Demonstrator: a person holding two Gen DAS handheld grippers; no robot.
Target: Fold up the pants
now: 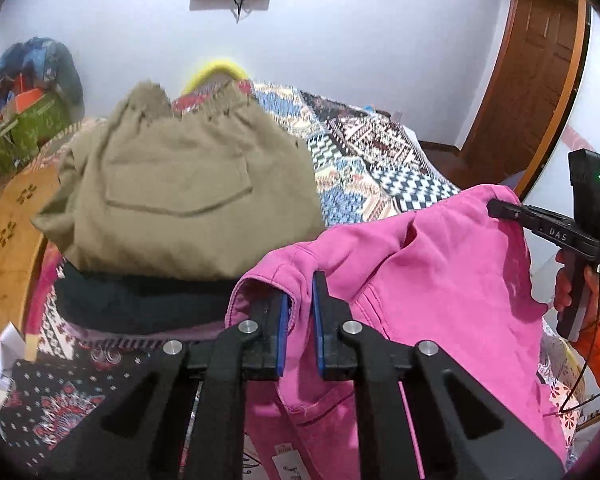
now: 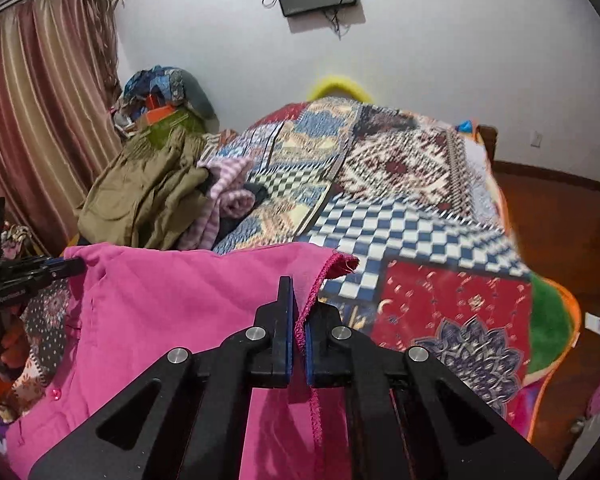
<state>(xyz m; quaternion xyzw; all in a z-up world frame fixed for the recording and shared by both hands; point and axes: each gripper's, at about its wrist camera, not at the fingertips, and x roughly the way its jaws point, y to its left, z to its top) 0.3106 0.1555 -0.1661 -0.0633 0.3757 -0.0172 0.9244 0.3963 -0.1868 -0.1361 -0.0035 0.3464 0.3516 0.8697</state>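
Looking from the left wrist, the left gripper [image 1: 300, 308] pinches the pink pants [image 1: 440, 280] near their left corner; from the right wrist, the right gripper [image 2: 300, 336] is squeezed on the right hem; the cloth stretches left-to-right between them, over the near bed [image 2: 420, 220].

- Light's soft and even in both my wrist views, kinda cool; the white wall [image 1: 340, 52] looks faintly bluish, no hard shadows.
- Heavy fisheye: the door [image 1: 540, 72] bows, corners go black.
- The patchwork bedspread [image 2: 400, 216] is smeary, especially at its right edge.
- My pink pants [image 2: 188, 292] look oversaturated, no glare though.
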